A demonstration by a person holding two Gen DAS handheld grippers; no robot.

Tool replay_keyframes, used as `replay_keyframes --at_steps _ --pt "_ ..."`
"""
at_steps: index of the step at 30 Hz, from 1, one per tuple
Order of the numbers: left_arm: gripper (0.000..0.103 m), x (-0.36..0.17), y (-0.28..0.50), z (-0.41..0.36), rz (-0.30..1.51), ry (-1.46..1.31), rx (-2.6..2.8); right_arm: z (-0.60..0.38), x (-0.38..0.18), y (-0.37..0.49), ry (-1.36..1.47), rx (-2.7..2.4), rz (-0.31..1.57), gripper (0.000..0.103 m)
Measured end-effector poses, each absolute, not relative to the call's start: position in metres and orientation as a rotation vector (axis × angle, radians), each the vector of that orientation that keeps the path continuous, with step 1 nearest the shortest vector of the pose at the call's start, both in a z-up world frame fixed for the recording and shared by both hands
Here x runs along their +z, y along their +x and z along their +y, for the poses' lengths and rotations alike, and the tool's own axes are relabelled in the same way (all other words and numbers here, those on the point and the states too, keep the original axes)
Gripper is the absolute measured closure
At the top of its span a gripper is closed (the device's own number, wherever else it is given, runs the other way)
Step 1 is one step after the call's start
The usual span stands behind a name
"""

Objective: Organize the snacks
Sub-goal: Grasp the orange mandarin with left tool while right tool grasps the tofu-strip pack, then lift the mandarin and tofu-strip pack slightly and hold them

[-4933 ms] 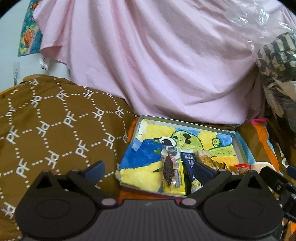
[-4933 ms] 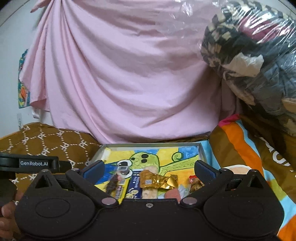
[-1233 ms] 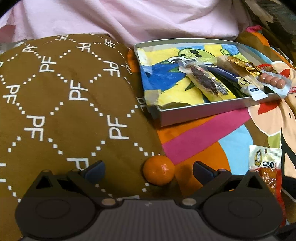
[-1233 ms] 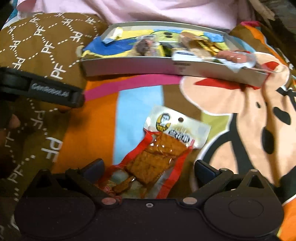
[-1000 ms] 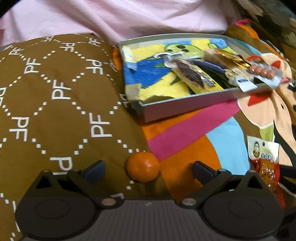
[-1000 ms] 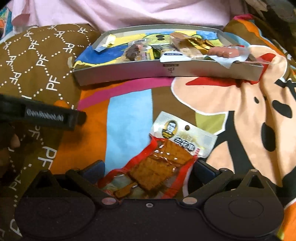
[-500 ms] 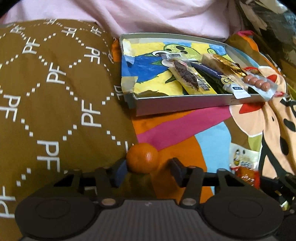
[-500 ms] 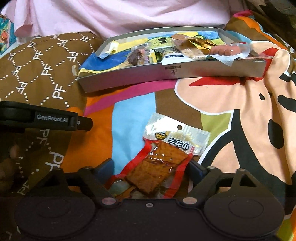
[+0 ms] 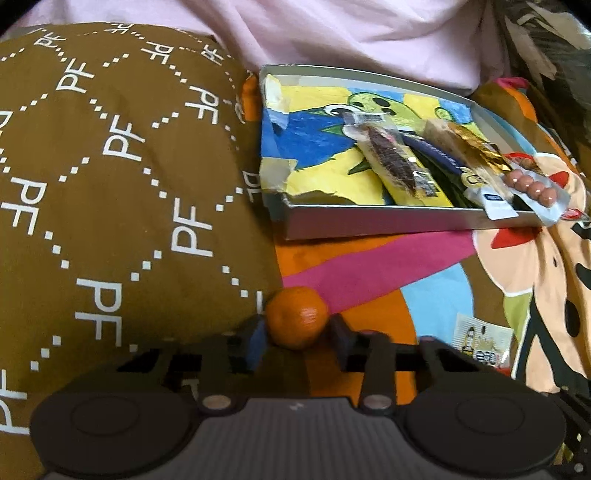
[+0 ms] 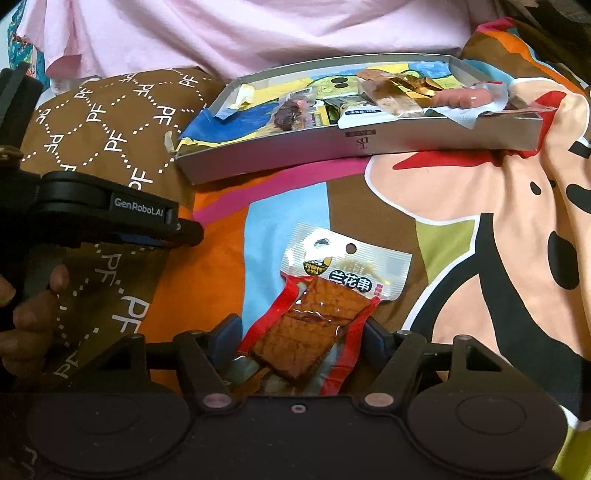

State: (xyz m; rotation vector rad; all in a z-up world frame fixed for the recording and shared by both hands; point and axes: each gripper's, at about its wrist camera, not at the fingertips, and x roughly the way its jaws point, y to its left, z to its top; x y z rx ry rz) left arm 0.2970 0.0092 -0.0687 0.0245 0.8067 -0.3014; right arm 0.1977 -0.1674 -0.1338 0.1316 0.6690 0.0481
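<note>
A small mandarin (image 9: 297,317) sits where the brown cushion meets the colourful blanket. My left gripper (image 9: 297,334) is closing, and both pads touch the fruit's sides. A clear and red packet of brown tofu skewers (image 10: 332,295) lies on the blanket, also seen in the left wrist view (image 9: 480,343). My right gripper (image 10: 299,332) is closing with its pads against the packet's two long edges. Beyond both stands a shallow grey box (image 9: 369,221) (image 10: 406,140) lined with a cartoon drawing. It holds several snack packets, among them a dark dried one (image 9: 391,162) and a row of sausage balls (image 9: 532,184).
A brown cushion printed "PF" (image 9: 110,184) rises on the left. A pink sheet (image 9: 332,33) hangs behind the box. The patterned blanket (image 10: 480,221) spreads to the right. A person's hand (image 10: 33,314) grips the left tool's handle at the right wrist view's left edge.
Both grippers stood wide open a second ago. The left jaws have closed in on the mandarin, and the right jaws have narrowed onto the tofu packet. Neither hand has shifted much.
</note>
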Motion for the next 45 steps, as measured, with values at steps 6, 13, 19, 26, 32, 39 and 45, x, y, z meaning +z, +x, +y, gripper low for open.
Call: replay_keyframes --at_steps 6,13,19,26,32,39,45 --pt "0.066 -0.069 0.294 0.009 0.804 -0.006 -0.287 -0.165 -0.133 0.195 0.131 0.069 0.668 0.037" --pt "0.067 -0.069 0.269 0.011 0.813 -0.019 -0.288 -0.157 -0.13 0.185 0.088 0.106 0.698 0.038" --pt "0.067 -0.069 0.243 0.007 0.832 0.002 -0.292 -0.156 -0.125 0.168 0.035 0.161 0.733 0.038" --pt "0.067 -0.065 0.218 0.01 0.836 -0.042 -0.267 -0.162 -0.123 0.156 0.035 0.175 0.746 0.034" --pt "0.067 -0.07 0.205 0.009 0.842 -0.027 -0.25 -0.157 -0.126 0.155 0.005 0.174 0.74 0.028" --pt "0.067 -0.071 0.203 0.008 0.839 -0.012 -0.249 -0.148 -0.132 0.153 -0.057 0.156 0.726 0.033" --pt "0.067 -0.072 0.203 0.008 0.838 -0.007 -0.25 -0.147 -0.131 0.151 -0.061 0.147 0.712 0.041"
